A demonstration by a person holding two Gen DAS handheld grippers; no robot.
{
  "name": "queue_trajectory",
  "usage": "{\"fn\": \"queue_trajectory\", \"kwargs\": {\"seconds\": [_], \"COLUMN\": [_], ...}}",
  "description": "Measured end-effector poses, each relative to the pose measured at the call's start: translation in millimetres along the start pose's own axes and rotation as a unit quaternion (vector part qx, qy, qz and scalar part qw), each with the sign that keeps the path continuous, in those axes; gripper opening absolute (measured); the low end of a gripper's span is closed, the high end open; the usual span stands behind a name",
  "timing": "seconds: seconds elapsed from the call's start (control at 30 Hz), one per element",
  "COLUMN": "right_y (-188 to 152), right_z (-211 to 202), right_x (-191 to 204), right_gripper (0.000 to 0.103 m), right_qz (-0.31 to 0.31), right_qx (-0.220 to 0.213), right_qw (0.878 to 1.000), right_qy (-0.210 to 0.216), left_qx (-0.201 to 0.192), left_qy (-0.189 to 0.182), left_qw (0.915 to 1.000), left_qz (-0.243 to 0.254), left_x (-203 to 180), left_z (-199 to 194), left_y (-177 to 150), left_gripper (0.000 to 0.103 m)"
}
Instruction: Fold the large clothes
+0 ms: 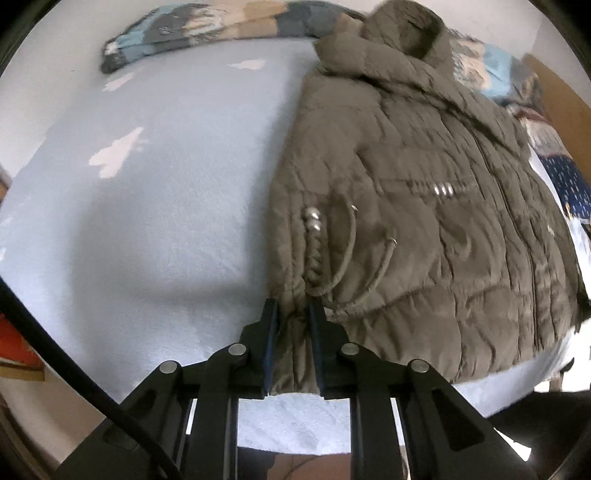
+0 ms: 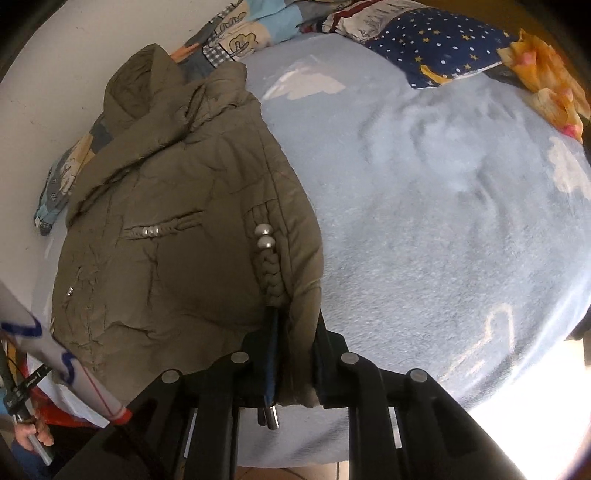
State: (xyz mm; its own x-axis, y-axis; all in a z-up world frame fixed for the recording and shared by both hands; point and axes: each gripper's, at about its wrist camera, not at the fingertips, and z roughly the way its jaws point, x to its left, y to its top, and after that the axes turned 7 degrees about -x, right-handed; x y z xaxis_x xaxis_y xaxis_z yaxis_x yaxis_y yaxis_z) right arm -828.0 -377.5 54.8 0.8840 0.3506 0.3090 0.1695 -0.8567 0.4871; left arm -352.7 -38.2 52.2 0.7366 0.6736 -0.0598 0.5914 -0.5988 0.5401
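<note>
Blue bed (image 1: 147,221) is carrying the coat (image 1: 424,221) flat, collar pointing away. Left gripper (image 1: 293,347) and right gripper (image 2: 295,350) are each clamping 1 hem corner, so I'm guessing the fold is going straight ahead toward that collar.

Bed (image 1: 147,206) carried pale blue fleece sheet with white cloud shapes. Olive padded jacket (image 1: 424,221) lay flat on it, collar toward far edge. Patterned quilt (image 1: 192,26) bunched along wall side. Starry navy pillow (image 2: 432,44) sat at far corner.
</note>
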Motion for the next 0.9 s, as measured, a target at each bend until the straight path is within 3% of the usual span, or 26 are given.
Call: {"fn": "queue_trajectory", "kwargs": {"seconds": [0.07,0.13,0.23,0.33,0.53,0.63,0.77,0.9], "right_y": [3.2,7.5,14.9,18.5,14.7,8.9,8.9,14.0], "right_z": [-5.2,-19.3,-37.3,-40.4,-4.9,12.4,24.1,23.7], "right_x": [-1.3,0.3,5.9,23.3,70.3,83.9,100.1,111.9], "right_gripper": [0.028,0.033,0.033,0.034,0.037,0.037,0.047,0.049], "right_qz": [0.004,-0.008,-0.009,-0.026,-0.063,-0.077,-0.103,-0.118], "right_qx": [-0.01,-0.051,-0.106,-0.125,-0.066,-0.041,-0.029,-0.022], "right_qw": [1.0,0.997,0.992,0.991,0.995,0.996,0.994,0.991], "right_qy": [-0.014,-0.058,-0.063,-0.038,0.028,0.037,0.037,0.054], "left_qx": [-0.046,-0.092,-0.133,-0.138,-0.114,-0.12,-0.132,-0.122], "left_qy": [0.038,0.055,0.036,0.019,-0.014,-0.028,-0.05,-0.066], "left_qw": [0.9982,0.9941,0.9902,0.9889,0.9888,0.9864,0.9825,0.9832], "left_qz": [0.004,0.014,0.024,0.052,0.094,0.109,0.121,0.118], "left_x": [1.0,-3.6,-24.4,-54.2,-116.3,-143.4,-170.5,-181.1], "left_z": [-15.4,-31.1,-44.1,-40.1,-17.1,-15.4,-12.3,9.2], "left_y": [9.2,17.8,28.0,34.4,47.6,59.0,84.9,123.8], "left_gripper": [0.017,0.021,0.038,0.051,0.053,0.055,0.069,0.069]}}
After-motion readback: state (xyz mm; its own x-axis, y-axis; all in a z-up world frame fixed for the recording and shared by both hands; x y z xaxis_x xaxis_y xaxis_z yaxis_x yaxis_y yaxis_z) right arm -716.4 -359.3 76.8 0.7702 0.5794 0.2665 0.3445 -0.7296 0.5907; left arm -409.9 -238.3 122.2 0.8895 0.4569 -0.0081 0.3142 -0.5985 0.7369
